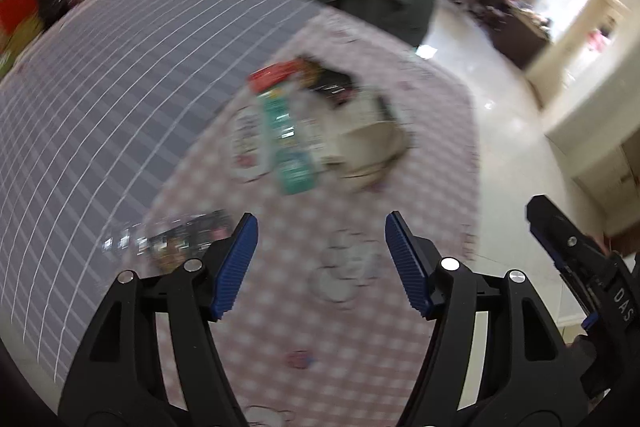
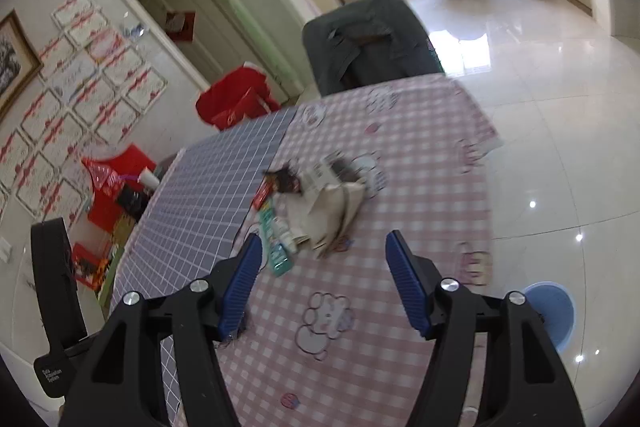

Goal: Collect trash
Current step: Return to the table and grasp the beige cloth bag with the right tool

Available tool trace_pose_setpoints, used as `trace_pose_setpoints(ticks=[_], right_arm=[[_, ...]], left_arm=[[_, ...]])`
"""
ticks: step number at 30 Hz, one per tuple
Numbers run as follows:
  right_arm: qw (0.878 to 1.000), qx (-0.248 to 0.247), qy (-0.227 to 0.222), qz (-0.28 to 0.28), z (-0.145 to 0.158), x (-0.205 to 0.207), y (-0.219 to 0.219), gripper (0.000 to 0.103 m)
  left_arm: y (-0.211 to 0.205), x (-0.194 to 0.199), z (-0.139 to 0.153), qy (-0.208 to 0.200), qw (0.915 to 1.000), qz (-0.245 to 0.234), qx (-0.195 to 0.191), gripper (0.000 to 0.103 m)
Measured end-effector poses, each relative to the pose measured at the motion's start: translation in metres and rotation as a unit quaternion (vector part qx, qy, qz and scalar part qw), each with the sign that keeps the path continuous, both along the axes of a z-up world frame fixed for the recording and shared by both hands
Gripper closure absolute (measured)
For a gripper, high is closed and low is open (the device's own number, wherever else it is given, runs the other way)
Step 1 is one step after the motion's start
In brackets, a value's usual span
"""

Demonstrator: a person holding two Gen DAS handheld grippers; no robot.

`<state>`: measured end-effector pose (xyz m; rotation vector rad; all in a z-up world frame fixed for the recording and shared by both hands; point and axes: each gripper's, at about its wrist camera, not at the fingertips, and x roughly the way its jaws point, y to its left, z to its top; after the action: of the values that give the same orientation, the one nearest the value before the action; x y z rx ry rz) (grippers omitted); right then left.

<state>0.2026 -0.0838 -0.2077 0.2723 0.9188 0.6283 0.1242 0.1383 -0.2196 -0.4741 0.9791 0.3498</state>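
Jaws of left gripper (image 1: pixel 320 263) and right gripper (image 2: pixel 322 275) gape, empty — approaching; next, close on the trash pile (image 2: pixel 312 211) at frame centre.

Trash pile (image 1: pixel 320 123) smeared by blur (labels unreadable), dark packet (image 1: pixel 188 231) indistinct, blue bin (image 2: pixel 550 311) half-hidden

White letters "DAS" are showing on the black body of the right claw (image 1: pixel 618 301) in the left wrist view; "Data Acquisition System" is reading small on the left claw's black tab (image 2: pixel 54 375); the packets' print is blurring beyond reading
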Motion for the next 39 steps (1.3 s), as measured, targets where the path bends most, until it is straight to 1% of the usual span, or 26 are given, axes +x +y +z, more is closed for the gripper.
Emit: trace_pose_setpoints(ticks=[4, 7, 12, 16, 18, 20, 22, 24, 28, 30, 31, 34, 35, 37, 38, 39], right_arm=[[1.0, -0.019, 0.004, 0.024, -0.015, 0.004, 0.036, 0.039], [0.999, -0.037, 0.0, 0.031, -0.027, 0.011, 0.053, 0.039], [0.997, -0.068, -0.008, 0.022, -0.046, 0.027, 0.075, 0.039], [0.997, -0.082, -0.007, 0.013, -0.062, 0.042, 0.082, 0.039], [0.996, -0.087, -0.004, 0.009, -0.07, 0.05, 0.085, 0.039], [0.996, -0.09, -0.003, 0.005, -0.077, 0.055, 0.087, 0.039], [0.996, -0.093, 0.001, 0.002, -0.084, 0.06, 0.088, 0.039], [0.996, -0.093, 0.004, -0.003, -0.09, 0.063, 0.089, 0.039], [0.995, -0.096, 0.011, -0.01, -0.099, 0.068, 0.093, 0.039], [0.995, -0.1, 0.01, -0.012, -0.103, 0.07, 0.095, 0.039], [0.995, -0.102, 0.01, -0.013, -0.105, 0.071, 0.097, 0.039], [0.993, -0.113, 0.004, -0.018, -0.111, 0.075, 0.101, 0.039], [0.993, -0.115, 0.002, -0.024, -0.114, 0.077, 0.101, 0.039], [0.992, -0.122, -0.001, -0.03, -0.117, 0.079, 0.103, 0.04], [0.992, -0.124, 0.001, -0.032, -0.119, 0.081, 0.103, 0.043], [0.992, -0.12, 0.008, -0.033, -0.122, 0.084, 0.101, 0.051]], left_arm=[[0.036, -0.004, -0.014, 0.012, 0.9996, 0.023, -0.012, 0.037], [0.053, 0.004, -0.023, 0.008, 0.9995, 0.023, -0.022, 0.037], [0.06, 0.039, -0.039, 0.009, 0.9998, -0.009, -0.012, 0.037], [0.057, 0.068, -0.068, 0.034, 0.9985, -0.041, -0.009, 0.037], [0.054, 0.077, -0.08, 0.047, 0.9977, -0.049, -0.006, 0.039], [0.054, 0.085, -0.092, 0.058, 0.9968, -0.055, -0.007, 0.047], [0.054, 0.091, -0.099, 0.065, 0.996, -0.061, -0.003, 0.051], [0.054, 0.096, -0.105, 0.07, 0.9954, -0.066, -0.003, 0.051], [0.048, 0.106, -0.107, 0.071, 0.994, -0.075, 0.035, 0.05], [0.044, 0.107, -0.107, 0.072, 0.9924, -0.084, 0.056, 0.061], [0.046, 0.105, -0.107, 0.07, 0.9923, -0.083, 0.059, 0.067], [0.056, 0.101, -0.106, 0.06, 0.9949, -0.073, 0.035, 0.074], [0.063, 0.097, -0.106, 0.056, 0.9961, -0.066, 0.018, 0.075], [0.074, 0.089, -0.105, 0.05, 0.9975, -0.051, 0.001, 0.075], [0.077, 0.085, -0.103, 0.046, 0.9979, -0.045, -0.005, 0.075], [0.081, 0.08, -0.1, 0.039, 0.9985, -0.037, -0.015, 0.075]])
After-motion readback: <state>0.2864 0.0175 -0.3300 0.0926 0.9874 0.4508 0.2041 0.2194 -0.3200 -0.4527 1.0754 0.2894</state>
